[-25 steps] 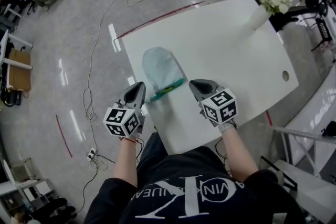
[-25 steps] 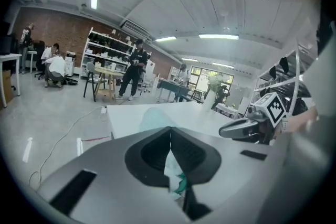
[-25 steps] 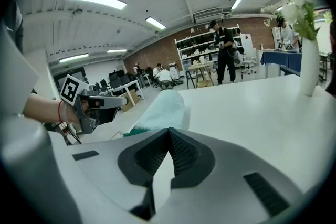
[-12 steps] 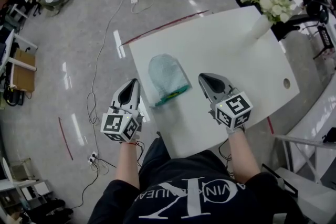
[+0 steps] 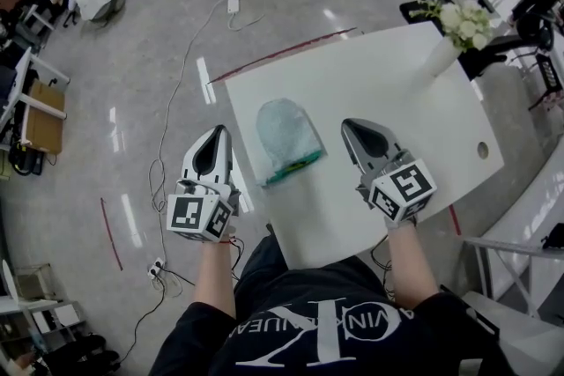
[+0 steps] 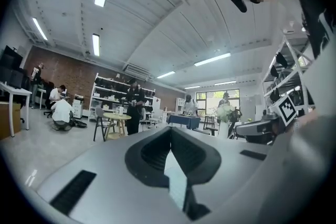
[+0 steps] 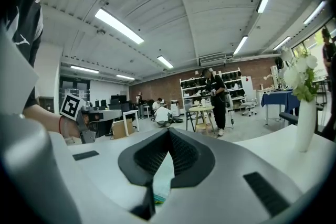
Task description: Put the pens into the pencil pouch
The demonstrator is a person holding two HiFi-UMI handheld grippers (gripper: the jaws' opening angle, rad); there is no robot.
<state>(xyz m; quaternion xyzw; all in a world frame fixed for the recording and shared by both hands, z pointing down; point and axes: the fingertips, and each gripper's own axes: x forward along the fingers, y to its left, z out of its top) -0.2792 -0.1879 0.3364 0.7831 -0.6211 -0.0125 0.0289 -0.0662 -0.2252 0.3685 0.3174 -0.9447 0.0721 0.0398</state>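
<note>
The left gripper's (image 6: 170, 132) jaws were closed together with nothing between them, and the right gripper's (image 7: 169, 132) jaws were closed and empty as well. In the head view the left gripper (image 5: 218, 131) was held out over the left edge of the white table (image 5: 379, 84), its marker cube nearest the person. The right gripper (image 5: 349, 125) was held over the table's near part. Both pointed away from the person.

The pencil pouch (image 5: 284, 133), a pale blue-green mesh one, lay flat on the table between the two grippers, close to the left edge and touched by neither. Its green zipped end (image 5: 296, 166) faced the near edge. Whether pens lay inside it could not be told.

A white vase (image 5: 440, 55) of white flowers (image 5: 464, 14) stood at the far right corner, well apart from the pouch. Around the table lay grey floor with cables (image 5: 167, 128) trailing across it, and people sat at desks beyond.
</note>
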